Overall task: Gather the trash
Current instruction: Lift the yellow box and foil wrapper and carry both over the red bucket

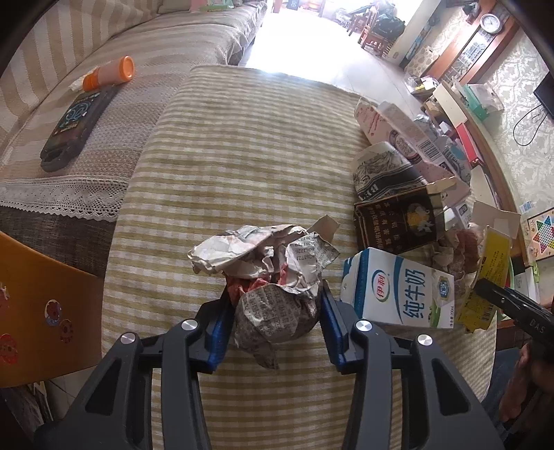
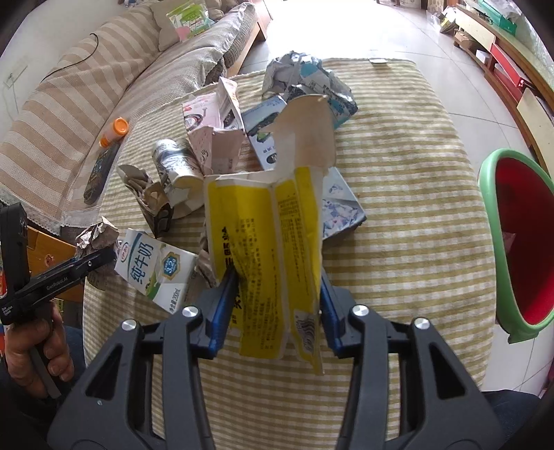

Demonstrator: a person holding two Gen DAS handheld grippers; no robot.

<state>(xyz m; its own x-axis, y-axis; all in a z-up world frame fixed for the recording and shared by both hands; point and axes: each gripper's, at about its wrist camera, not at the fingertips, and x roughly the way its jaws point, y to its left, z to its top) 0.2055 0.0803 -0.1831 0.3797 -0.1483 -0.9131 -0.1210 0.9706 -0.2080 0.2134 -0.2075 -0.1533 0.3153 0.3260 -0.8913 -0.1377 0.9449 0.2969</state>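
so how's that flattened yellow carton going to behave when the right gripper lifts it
The yellow carton is torn open and creased, so it will probably flex and droop rather than stay stiff. It looks empty, so likely light. The right gripper pinches it across its width, and its brown flap may flop about.

A low table under a green-and-white striped cloth (image 1: 249, 155) fills the near ground. To its left runs a long sofa (image 2: 86, 114) draped in beige striped covers edged with lace. The floor (image 2: 415, 31) is pale glossy tile, washed out by strong daylight at the far end. Along the right wall, papered in a pale floral pattern (image 1: 519, 104), stands a long wooden shelf unit (image 1: 460, 114) with a round clock (image 1: 490, 23) on top. Wooden chairs (image 1: 372, 33) stand far off.
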